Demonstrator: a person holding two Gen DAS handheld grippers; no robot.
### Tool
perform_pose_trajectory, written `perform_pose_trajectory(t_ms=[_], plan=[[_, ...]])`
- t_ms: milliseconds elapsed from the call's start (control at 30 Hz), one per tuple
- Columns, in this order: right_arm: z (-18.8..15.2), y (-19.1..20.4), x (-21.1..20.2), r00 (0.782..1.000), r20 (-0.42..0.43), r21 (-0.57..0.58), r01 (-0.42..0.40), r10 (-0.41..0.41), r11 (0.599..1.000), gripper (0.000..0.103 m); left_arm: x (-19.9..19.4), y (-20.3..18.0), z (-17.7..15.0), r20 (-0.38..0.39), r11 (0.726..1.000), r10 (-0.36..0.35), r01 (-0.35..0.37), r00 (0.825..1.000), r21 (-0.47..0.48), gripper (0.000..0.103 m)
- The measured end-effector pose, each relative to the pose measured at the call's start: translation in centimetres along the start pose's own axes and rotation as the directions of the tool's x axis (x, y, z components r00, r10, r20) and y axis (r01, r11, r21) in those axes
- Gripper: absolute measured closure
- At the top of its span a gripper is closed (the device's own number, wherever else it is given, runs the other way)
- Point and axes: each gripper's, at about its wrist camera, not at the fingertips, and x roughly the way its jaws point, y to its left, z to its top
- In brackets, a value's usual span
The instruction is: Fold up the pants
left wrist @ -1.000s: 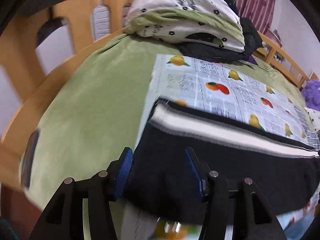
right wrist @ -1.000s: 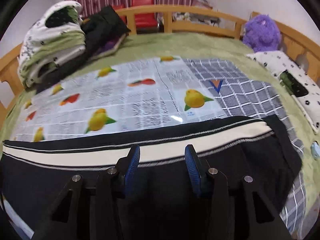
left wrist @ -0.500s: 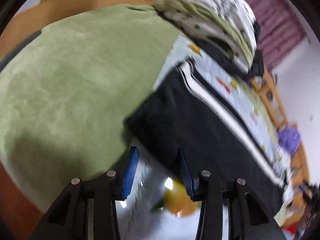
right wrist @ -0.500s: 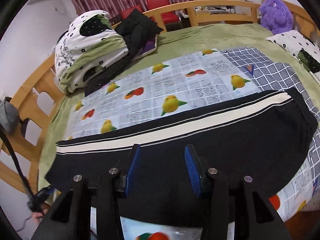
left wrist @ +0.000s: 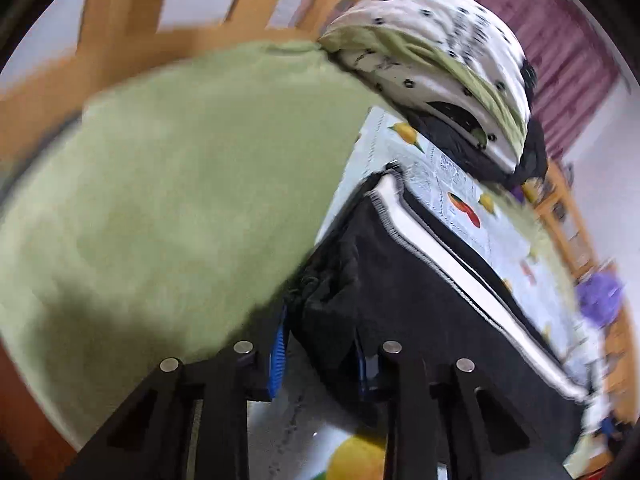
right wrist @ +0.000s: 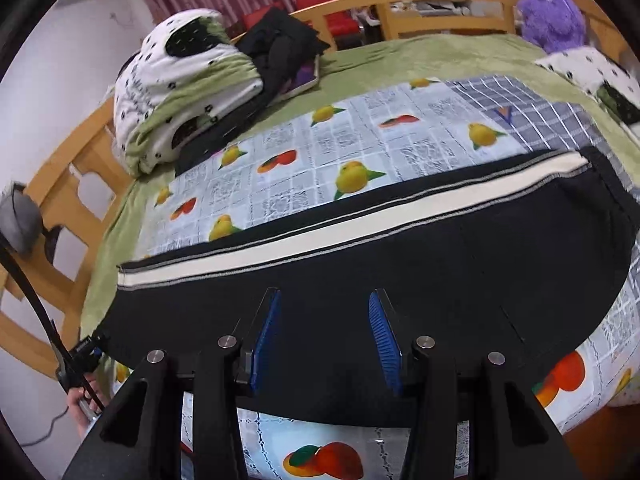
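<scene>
The black pants [right wrist: 400, 264] with a white side stripe [right wrist: 320, 240] lie flat and folded lengthwise across a fruit-print sheet [right wrist: 360, 136] on the bed. My left gripper [left wrist: 320, 344] is at the pants' left end [left wrist: 332, 288]; bunched black cloth sits between its blue pads, jaws still apart. In the right wrist view the left gripper [right wrist: 86, 354] shows at that same corner. My right gripper [right wrist: 326, 332] is open and hovers above the middle of the pants near their front edge.
A folded quilt [right wrist: 180, 80] and dark clothes [right wrist: 284, 48] are stacked at the back left. A purple plush toy [right wrist: 556, 12] sits at the back right. The wooden bed rail [right wrist: 420, 0] rings the green blanket [left wrist: 180, 180].
My left gripper swung to the pants' left end and now has cloth between its pads. My right gripper rose and pulled back, staying open.
</scene>
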Motion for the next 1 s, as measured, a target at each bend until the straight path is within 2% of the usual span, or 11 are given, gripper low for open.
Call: perform_pose_trajectory(t_ms=[133, 267, 333, 400, 433, 567, 667, 767, 900, 967, 1000], plan=[[-0.2, -2.3, -0.2, 1.0, 0.004, 0.027, 0.018, -0.019, 0.999, 0.057, -4.4, -7.2, 1.5, 0.116, 0.978, 0.035, -0.058, 0.993, 0.201, 0.081], [-0.3, -5.3, -0.5, 1.0, -0.008, 0.075, 0.017, -0.017, 0.997, 0.057, -7.9, -17.2, 0.6, 0.174, 0.925, -0.022, -0.046, 0.985, 0.376, 0.082], [-0.4, -6.9, -0.6, 1.0, -0.018, 0.114, -0.015, 0.017, 0.993, 0.058, -8.5, -21.5, -0.8, 0.165, 0.895, -0.067, -0.014, 0.984, 0.445, 0.083], [-0.5, -8.4, -1.2, 0.997, -0.01, 0.158, -0.068, 0.071, 0.985, 0.058, -8.5, -26.8, -3.4, 0.138, 0.849, -0.111, 0.022, 0.984, 0.528, 0.084], [-0.6, -8.9, -1.6, 0.997, 0.001, 0.174, -0.078, 0.079, 0.982, 0.058, -8.2, -29.7, -5.3, 0.115, 0.818, -0.132, 0.042, 0.985, 0.574, 0.084], [-1.2, -10.8, -3.2, 0.997, 0.039, 0.205, -0.07, 0.063, 0.976, 0.058, -6.0, -36.9, -12.1, 0.005, 0.731, -0.183, 0.133, 0.983, 0.669, 0.084], [-1.7, -11.5, -4.1, 0.998, 0.054, 0.196, -0.041, 0.031, 0.98, 0.058, -4.5, -39.5, -16.9, -0.088, 0.674, -0.216, 0.213, 0.972, 0.708, 0.084], [-2.0, -11.8, -4.5, 0.998, 0.056, 0.172, -0.012, 0.003, 0.985, 0.058, -2.7, -40.4, -21.5, -0.226, 0.618, -0.203, 0.304, 0.953, 0.725, 0.084], [-2.1, -11.5, -4.2, 0.999, 0.045, 0.125, 0.005, -0.011, 0.992, 0.058, -2.2, -39.0, -22.7, -0.358, 0.608, -0.167, 0.382, 0.919, 0.697, 0.078], [-2.1, -10.9, -3.7, 0.999, 0.032, 0.088, 0.009, -0.012, 0.996, 0.058, -3.8, -38.0, -21.3, -0.352, 0.602, -0.206, 0.402, 0.913, 0.69, 0.076], [-2.1, -10.4, -3.3, 1.0, 0.024, 0.065, 0.008, -0.01, 0.998, 0.058, -4.6, -37.5, -20.5, -0.337, 0.602, -0.22, 0.399, 0.915, 0.691, 0.063]])
